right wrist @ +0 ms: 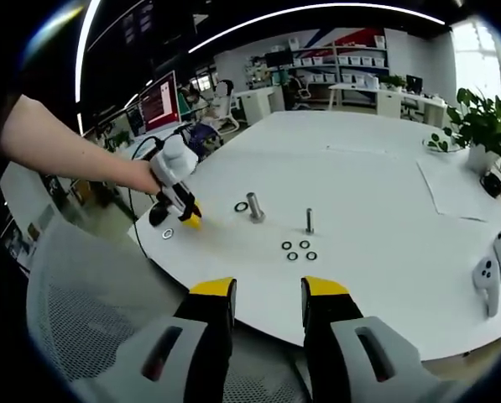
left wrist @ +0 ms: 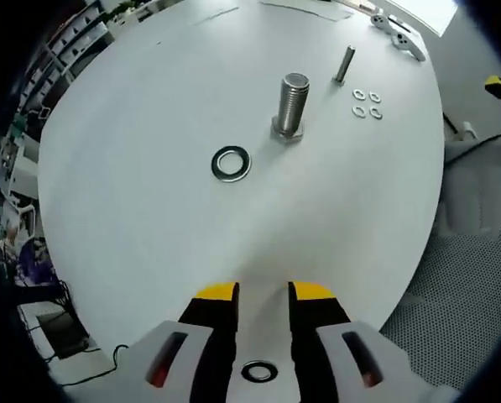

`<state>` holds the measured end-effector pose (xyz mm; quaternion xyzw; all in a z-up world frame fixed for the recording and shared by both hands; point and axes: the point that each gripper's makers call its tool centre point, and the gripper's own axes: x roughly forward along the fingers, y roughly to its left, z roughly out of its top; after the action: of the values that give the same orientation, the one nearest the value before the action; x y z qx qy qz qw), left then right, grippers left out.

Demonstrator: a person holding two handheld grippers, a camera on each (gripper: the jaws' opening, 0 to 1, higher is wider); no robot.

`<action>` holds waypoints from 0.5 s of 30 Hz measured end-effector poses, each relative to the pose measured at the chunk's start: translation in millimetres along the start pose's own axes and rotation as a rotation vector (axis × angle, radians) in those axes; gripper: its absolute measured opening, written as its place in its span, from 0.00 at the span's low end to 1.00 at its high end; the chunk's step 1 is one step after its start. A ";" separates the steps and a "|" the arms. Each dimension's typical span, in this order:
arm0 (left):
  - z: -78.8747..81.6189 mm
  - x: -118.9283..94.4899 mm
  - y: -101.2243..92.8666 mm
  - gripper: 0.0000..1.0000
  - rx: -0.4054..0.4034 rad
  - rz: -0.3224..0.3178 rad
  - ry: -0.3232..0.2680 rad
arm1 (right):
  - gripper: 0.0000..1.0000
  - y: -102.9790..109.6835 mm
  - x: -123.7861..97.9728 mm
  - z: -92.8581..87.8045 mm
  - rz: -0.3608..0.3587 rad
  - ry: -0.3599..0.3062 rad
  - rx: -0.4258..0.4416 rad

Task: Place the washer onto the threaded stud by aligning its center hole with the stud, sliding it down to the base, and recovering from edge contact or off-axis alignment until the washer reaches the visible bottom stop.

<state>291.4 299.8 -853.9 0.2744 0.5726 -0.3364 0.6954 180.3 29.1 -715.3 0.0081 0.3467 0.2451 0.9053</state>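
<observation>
Left gripper (left wrist: 263, 294): from my seat, its yellow-tipped fingers (left wrist: 219, 295) stand spread with bare table showing between them, pinching nothing; I also see it from the right gripper view, held low over the table's near edge by a person's hand (right wrist: 141, 175).
Small washer (left wrist: 258, 371): flat on the white table (left wrist: 133, 218), between the bases of the left jaws, on the near side of the big stud.
Large washer (left wrist: 232, 163): flat on the table, just beside the big stud, toward my left gripper; not on the stud, not touching it.
Big threaded stud (left wrist: 291, 105): upright on its hex base, bare, no washer on it.
Thin stud (left wrist: 343, 64): upright beyond the big stud, apart from it.
Four little washers (left wrist: 367, 102): clustered flat beside the thin stud, beyond the big stud.
Right gripper (right wrist: 268, 294): fingers (right wrist: 325, 298) apart, nothing between them, hanging off the table's edge over a mesh chair back (right wrist: 91, 311), well apart from the big stud (right wrist: 255, 206).
Right gripper view, farther: large washer (right wrist: 242, 206) beside the big stud; thin stud (right wrist: 310, 221) with the little washers (right wrist: 299, 249) just in front of it.
White handheld controllers (right wrist: 489, 273): at the table's edge, far from the big stud.
Potted plant (right wrist: 483, 126): beyond the table's far side.
Office shelves (right wrist: 342, 63): farthest back.
</observation>
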 end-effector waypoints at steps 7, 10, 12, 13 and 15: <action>-33.9 -6.6 7.1 0.29 -0.068 0.013 0.022 | 0.34 1.9 0.3 -0.6 0.009 0.006 -0.005; -46.6 -8.8 8.1 0.31 -0.088 0.020 0.032 | 0.34 2.5 0.7 -0.8 0.012 0.009 -0.009; -54.7 -9.2 9.7 0.32 -0.104 0.021 0.036 | 0.34 2.7 0.8 -1.0 0.013 0.010 -0.008; -58.0 -9.2 10.6 0.32 -0.107 0.023 0.039 | 0.34 2.6 0.9 -1.1 0.012 0.010 -0.009; -65.7 -9.4 10.5 0.32 -0.115 0.026 0.046 | 0.34 2.7 0.9 -1.2 0.013 0.011 -0.009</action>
<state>258.3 358.1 -857.4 0.2492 0.6032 -0.2875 0.7010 179.0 31.7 -716.3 0.0051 0.3505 0.2524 0.9019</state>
